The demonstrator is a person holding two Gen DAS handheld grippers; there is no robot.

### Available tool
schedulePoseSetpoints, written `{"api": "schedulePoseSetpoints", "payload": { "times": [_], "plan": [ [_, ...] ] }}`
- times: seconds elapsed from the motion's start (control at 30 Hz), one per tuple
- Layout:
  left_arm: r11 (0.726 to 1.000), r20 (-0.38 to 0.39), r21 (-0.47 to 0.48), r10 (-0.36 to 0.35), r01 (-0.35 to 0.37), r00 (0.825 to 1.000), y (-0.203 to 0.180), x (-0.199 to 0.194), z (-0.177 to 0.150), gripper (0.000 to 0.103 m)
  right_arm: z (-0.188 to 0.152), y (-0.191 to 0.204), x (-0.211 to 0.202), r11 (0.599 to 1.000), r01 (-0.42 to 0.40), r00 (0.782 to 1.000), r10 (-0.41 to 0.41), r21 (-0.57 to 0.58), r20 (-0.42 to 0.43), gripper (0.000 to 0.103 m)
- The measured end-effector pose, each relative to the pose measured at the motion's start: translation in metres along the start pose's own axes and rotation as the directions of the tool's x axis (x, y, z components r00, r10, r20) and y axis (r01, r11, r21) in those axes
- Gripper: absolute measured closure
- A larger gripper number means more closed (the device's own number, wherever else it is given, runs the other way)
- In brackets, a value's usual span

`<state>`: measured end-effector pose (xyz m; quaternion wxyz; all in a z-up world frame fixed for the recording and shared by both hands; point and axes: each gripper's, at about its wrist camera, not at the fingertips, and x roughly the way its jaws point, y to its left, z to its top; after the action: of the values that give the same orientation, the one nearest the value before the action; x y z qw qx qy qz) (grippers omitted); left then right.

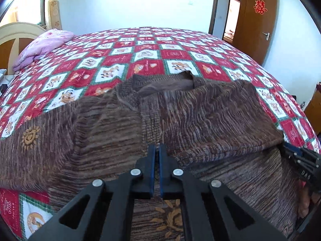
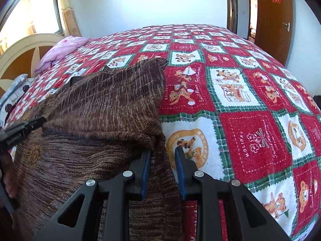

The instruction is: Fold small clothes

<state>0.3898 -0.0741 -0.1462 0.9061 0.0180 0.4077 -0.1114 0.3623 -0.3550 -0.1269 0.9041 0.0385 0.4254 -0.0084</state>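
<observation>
A brown knitted sweater (image 1: 180, 120) with orange sun motifs lies spread on the bed, neckline toward the far side, one side folded over its body. In the left wrist view my left gripper (image 1: 157, 147) hovers over the sweater's middle, shut, with nothing between its fingers. It also shows at the left edge of the right wrist view, where the left gripper (image 2: 30, 124) rests by the fold. My right gripper (image 2: 163, 151) is at the sweater (image 2: 104, 108) right edge, shut on a thick bunch of the fabric. The right gripper (image 1: 291, 152) also appears at the sweater's right side.
A red, white and green checked bedspread (image 2: 250, 136) covers the whole bed. A pink folded quilt (image 1: 46, 44) lies by the headboard (image 1: 14, 38) at far left. A brown door (image 1: 258, 20) stands open at the far right. A hand (image 1: 305, 204) holds the right gripper.
</observation>
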Motion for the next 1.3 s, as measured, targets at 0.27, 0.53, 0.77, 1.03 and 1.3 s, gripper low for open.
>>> {"api": "schedulePoseSetpoints", "payload": {
  "times": [0.27, 0.53, 0.77, 1.03, 1.3],
  "plan": [
    [0.999, 0.069, -0.041, -0.021, 0.024, 0.997, 0.006, -0.013, 0.027, 0.056, -0.008, 0.01, -0.006, 0.997, 0.065, 0.997, -0.063, -0.046, 0.049, 0.077],
    [0.999, -0.077, -0.048, -0.011, 0.007, 0.997, 0.015, 0.06, 0.056, 0.06, -0.012, 0.018, -0.004, 0.993, 0.082, 0.995, -0.077, -0.081, 0.06, 0.077],
    [1.0, 0.022, -0.012, 0.018, -0.018, 1.0, 0.005, 0.039, 0.051, 0.096, -0.012, 0.016, -0.003, 0.995, 0.071, 0.996, -0.067, -0.075, 0.054, 0.077],
    [0.992, -0.01, -0.043, 0.116, -0.117, 0.993, 0.02, 0.047, 0.048, 0.08, -0.011, 0.012, -0.007, 0.996, 0.066, 0.994, -0.062, -0.054, 0.086, 0.077],
    [0.96, 0.083, 0.164, 0.216, -0.227, 0.973, -0.019, 0.005, 0.014, 0.037, 0.028, 0.057, -0.015, 0.988, -0.054, 0.986, 0.076, -0.147, 0.15, 0.048]
  ]
}}
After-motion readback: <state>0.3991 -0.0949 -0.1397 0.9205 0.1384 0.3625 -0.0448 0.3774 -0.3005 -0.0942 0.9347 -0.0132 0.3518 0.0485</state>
